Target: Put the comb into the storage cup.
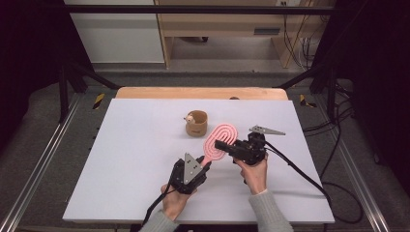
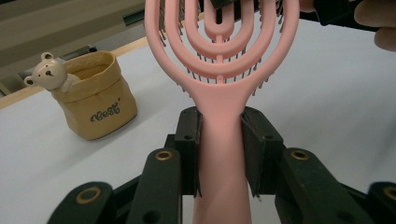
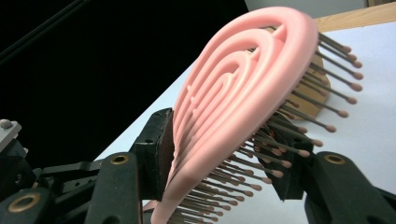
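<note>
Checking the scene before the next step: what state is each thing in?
Pink hairbrush: lifted, held at handle and head.
Left gripper: shut on the handle.
Right gripper: jaws around the head, one on its back, one in the bristles.
Tan bear pouch: upright, open-topped.

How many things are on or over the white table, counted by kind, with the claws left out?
Pink hairbrush: 1
Tan cup with a bear figure: 1
Total: 2
</note>
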